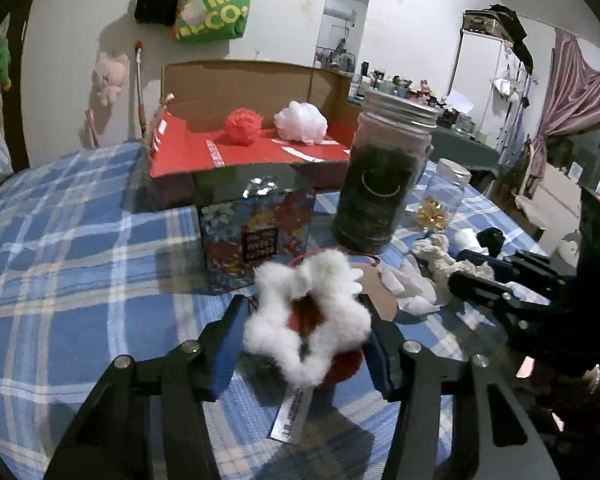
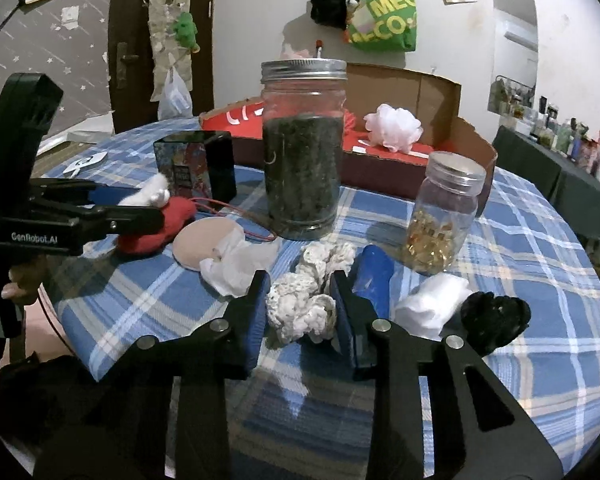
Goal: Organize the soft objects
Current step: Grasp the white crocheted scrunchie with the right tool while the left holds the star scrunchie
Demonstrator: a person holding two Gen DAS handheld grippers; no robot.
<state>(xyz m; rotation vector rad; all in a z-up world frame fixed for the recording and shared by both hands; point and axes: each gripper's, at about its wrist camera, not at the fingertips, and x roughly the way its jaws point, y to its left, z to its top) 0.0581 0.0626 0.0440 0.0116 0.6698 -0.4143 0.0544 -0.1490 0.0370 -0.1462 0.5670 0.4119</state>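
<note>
Your left gripper (image 1: 306, 336) is clamped on one red plush toy with white fluffy trim (image 1: 308, 320); your right gripper (image 2: 300, 312) is clamped on one cream knitted scrunchie (image 2: 304, 304), both low over the blue plaid tablecloth (image 2: 520, 248). You have two lidded glass jars (image 2: 302, 160) standing behind, and two mesh bath puffs, one red (image 1: 242, 126) and one white (image 1: 302, 122), in the red-lined cardboard box (image 1: 256, 152).

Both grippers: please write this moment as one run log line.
left gripper: shut on red-and-white plush | right gripper: shut on cream scrunchie | red box: holds two puffs
</note>
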